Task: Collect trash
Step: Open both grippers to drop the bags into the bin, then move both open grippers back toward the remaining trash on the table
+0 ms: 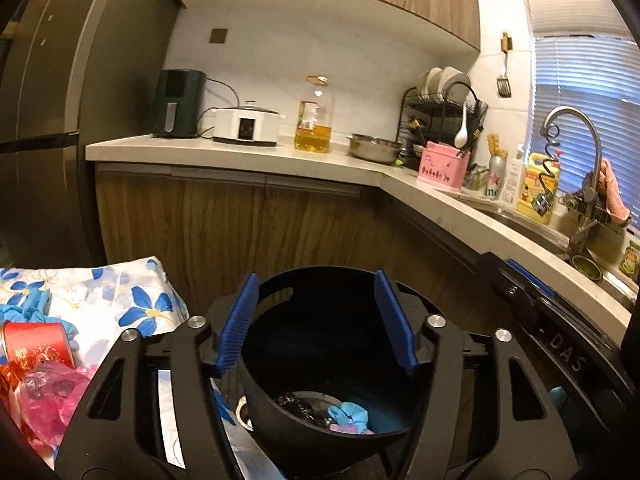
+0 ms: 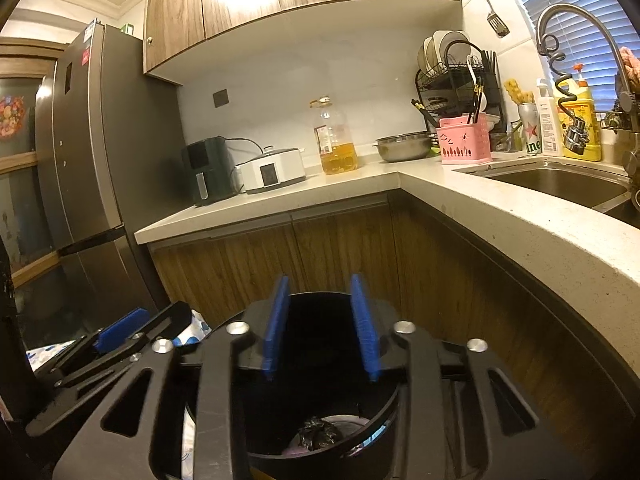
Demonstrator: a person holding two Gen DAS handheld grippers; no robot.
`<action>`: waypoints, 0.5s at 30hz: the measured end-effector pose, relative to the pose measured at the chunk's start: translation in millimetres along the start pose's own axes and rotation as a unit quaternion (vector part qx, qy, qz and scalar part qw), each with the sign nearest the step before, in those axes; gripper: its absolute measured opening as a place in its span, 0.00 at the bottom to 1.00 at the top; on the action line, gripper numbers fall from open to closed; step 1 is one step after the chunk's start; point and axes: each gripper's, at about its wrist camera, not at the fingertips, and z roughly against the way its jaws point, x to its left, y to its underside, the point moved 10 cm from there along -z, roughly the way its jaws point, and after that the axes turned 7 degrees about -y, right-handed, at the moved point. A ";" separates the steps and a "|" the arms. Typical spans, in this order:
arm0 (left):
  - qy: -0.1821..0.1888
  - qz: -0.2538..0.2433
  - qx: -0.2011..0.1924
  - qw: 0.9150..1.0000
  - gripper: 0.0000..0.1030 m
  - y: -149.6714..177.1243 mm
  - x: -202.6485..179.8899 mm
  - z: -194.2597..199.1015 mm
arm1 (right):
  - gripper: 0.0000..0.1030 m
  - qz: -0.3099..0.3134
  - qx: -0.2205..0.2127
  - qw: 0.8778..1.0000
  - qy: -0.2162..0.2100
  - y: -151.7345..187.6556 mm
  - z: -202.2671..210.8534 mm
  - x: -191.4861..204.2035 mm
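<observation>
Already some of the trash is collected, though plainly not all. Far left in the left wrist view, on a floral cloth (image 1: pixel 132 292), lie a red tin (image 1: pixel 38 346), a crumpled pink plastic bag (image 1: pixel 52 396) and a blue glove (image 1: pixel 28 308), none of it yet in the bin, so I judge a good part of the job remains. Moving right, the black bin (image 1: pixel 320 360) stands on the floor before the wooden cabinets, and at its bottom rest a crumpled black bag (image 1: pixel 298 406) and a blue glove piece (image 1: pixel 350 416), the part that is done. The left gripper (image 1: pixel 316 322) hangs over the bin's mouth, aimed slightly downward, its blue pads spread wide with nothing between them: released. Further right, seen in the right wrist view, the right gripper (image 2: pixel 320 328) sits beside it above the same bin (image 2: pixel 320 432), likewise tipped a little down, its jaws parted more narrowly and also empty. Both hands are level with each other, near the counter edge (image 2: pixel 520 232), over the bin rather than over the leftover litter.
</observation>
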 end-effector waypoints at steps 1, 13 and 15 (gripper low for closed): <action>-0.002 0.002 0.001 1.000 0.62 -0.2 2.5 0.6 | 0.39 -0.001 -0.001 1.000 0.000 -0.5 1.7 -0.1; -0.062 0.018 -0.014 0.998 0.83 5.0 38.8 45.9 | 0.64 -0.002 -0.007 1.000 -0.012 3.1 28.8 13.3; -0.073 0.021 -0.017 0.997 0.84 7.6 46.0 58.2 | 0.67 -0.003 -0.007 1.000 -0.013 5.7 34.8 16.8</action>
